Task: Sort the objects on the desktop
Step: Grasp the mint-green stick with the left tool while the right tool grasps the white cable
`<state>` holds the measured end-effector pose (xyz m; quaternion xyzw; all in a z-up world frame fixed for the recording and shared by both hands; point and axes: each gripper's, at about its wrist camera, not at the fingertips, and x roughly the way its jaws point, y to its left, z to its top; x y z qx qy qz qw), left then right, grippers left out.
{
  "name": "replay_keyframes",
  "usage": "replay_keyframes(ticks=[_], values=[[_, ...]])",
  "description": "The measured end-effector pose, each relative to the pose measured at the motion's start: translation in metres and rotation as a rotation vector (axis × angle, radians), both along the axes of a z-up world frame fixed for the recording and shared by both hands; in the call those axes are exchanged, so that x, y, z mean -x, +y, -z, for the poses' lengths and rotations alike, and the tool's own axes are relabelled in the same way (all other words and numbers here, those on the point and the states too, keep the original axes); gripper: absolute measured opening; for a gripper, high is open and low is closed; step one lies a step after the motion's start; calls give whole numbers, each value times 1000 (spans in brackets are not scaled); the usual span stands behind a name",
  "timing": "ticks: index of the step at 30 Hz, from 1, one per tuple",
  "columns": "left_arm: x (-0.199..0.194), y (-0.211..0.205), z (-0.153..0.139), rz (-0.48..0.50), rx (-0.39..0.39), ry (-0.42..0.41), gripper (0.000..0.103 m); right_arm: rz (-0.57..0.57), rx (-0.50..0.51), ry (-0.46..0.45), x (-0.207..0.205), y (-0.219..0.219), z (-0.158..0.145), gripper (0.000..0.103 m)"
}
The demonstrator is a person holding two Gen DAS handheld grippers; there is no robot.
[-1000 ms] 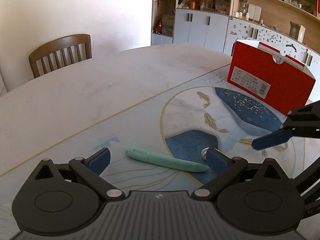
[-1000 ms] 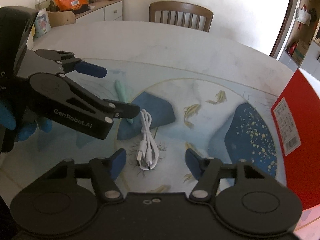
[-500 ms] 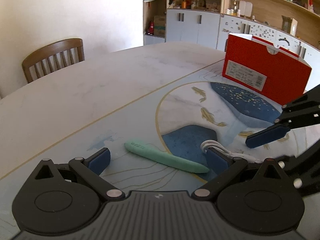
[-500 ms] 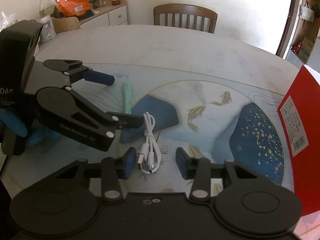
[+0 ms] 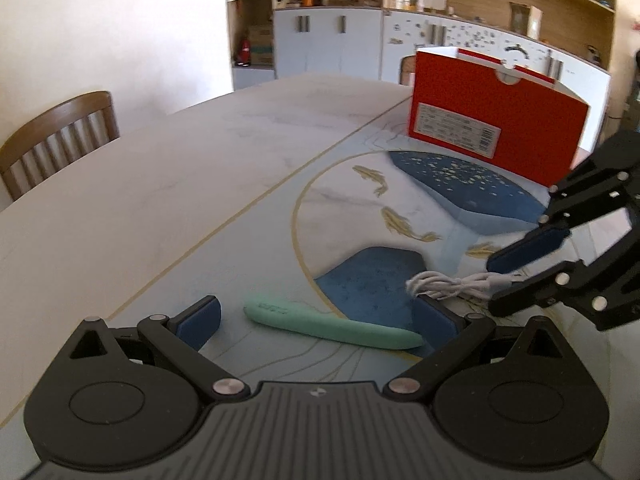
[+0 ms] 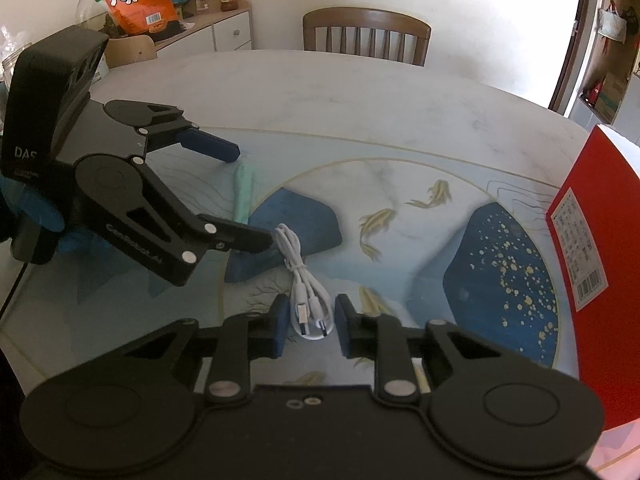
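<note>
A mint-green pen lies on the fish-patterned mat between the wide-apart fingers of my open left gripper, touching neither pad. In the right wrist view the same pen shows past the left gripper. A coiled white USB cable lies on the mat, its plug end between the blue pads of my right gripper. Those jaws are closing, with a thin gap still showing on each side. From the left wrist, the cable runs into the right gripper.
An open red cardboard box stands at the mat's far right, also seen as the red box. A wooden chair stands at the table's far edge. Cabinets and shelves line the walls beyond.
The right gripper's jaws have drawn in from wide apart to close around the cable's plug end. The left gripper has rolled a little, staying over the pen.
</note>
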<state>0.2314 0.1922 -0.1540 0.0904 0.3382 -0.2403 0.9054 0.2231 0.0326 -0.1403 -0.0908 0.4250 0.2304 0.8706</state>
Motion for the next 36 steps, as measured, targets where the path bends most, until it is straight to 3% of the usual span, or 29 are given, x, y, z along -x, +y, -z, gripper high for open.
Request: replay_keyframes(ticks=[5,12,24,36], values=[[4,-1,0,102,-7,-3,102,0,-3,6,0,-1,-1,26],[1,3,0,137,-6,-5,102,0,-3,8,0,-1,-1,26],[3,2,-1,107,4,-12,98,11,5,8,1,-1,-1,22],[8,-10,-6,26,29,40,97,58,8,0,4,-11,-8,21]])
